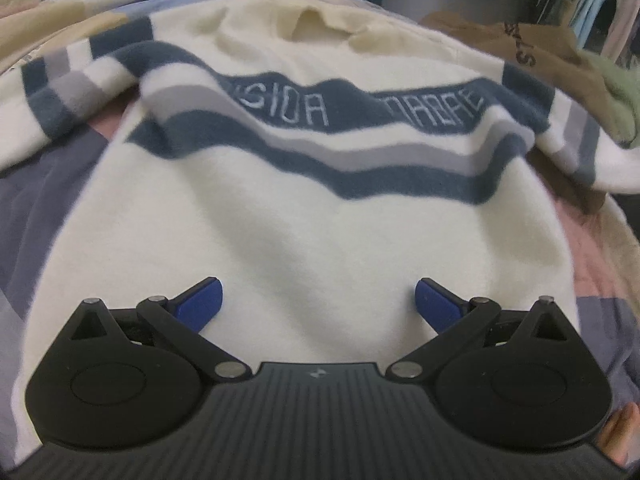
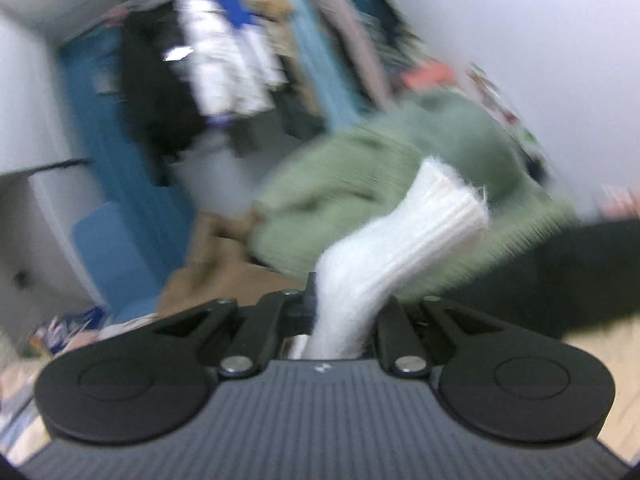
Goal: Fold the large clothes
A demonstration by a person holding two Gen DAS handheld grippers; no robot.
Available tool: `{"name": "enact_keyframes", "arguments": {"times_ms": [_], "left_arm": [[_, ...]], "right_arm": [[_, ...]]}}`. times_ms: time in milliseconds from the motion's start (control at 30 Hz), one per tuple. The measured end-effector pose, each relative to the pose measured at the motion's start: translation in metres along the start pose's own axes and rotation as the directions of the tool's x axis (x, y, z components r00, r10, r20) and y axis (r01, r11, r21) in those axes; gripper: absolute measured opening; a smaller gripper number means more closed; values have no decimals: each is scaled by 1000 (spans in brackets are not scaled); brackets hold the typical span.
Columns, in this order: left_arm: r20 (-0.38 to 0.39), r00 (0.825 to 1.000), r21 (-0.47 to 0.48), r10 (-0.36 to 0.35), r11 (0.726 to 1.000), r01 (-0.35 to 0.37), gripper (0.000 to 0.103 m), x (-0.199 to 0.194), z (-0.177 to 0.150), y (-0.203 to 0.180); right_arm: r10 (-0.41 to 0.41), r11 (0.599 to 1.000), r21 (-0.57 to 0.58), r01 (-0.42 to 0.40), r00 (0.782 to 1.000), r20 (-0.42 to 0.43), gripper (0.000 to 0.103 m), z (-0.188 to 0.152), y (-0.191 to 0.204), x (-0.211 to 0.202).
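Observation:
A cream sweater [image 1: 304,220] with navy and grey chest stripes and stitched lettering lies spread on the patchwork bedspread [image 1: 44,184], collar at the far end. My left gripper [image 1: 319,300] hovers over its lower body, its blue pads [image 1: 200,304] wide apart with nothing between them. In the blurred right wrist view my right gripper [image 2: 344,308] is shut on a white ribbed sleeve cuff [image 2: 404,240], which sticks up and forward from between the fingers. The sleeve's far end with navy bands [image 1: 580,140] drapes at the sweater's right.
A green knit garment [image 2: 360,184] and a brown garment [image 1: 532,52] are piled beyond the sweater's right shoulder. Hanging clothes [image 2: 224,60] and a blue panel [image 2: 112,168] fill the background. A dark cloth [image 2: 580,272] lies at the right. A hand [image 1: 620,432] shows at the lower right.

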State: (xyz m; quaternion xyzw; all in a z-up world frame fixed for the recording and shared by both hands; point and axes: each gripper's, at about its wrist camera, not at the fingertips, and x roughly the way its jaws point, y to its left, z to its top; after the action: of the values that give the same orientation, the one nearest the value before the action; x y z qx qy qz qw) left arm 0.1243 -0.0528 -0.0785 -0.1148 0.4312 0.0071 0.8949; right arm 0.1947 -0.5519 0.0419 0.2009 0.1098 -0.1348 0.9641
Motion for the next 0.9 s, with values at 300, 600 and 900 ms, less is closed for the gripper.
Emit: {"name": "enact_keyframes", "arguments": {"times_ms": [300,600,900], "left_arm": [[118,992,-68,-35,997,43,103,-23,28,51],[252,964,-165,-83,978,127,103,-60,56,120],[327,943,-233,-61,962,143,103,-78,63,172]], "right_arm": [[316,896,-335,-293,949,15,10,2,162,-101],[540,636,-541,-551,818,-198,12,-83,280,-192],[474,415,-593,-690,720,-506,13,-232,332,-220]]}}
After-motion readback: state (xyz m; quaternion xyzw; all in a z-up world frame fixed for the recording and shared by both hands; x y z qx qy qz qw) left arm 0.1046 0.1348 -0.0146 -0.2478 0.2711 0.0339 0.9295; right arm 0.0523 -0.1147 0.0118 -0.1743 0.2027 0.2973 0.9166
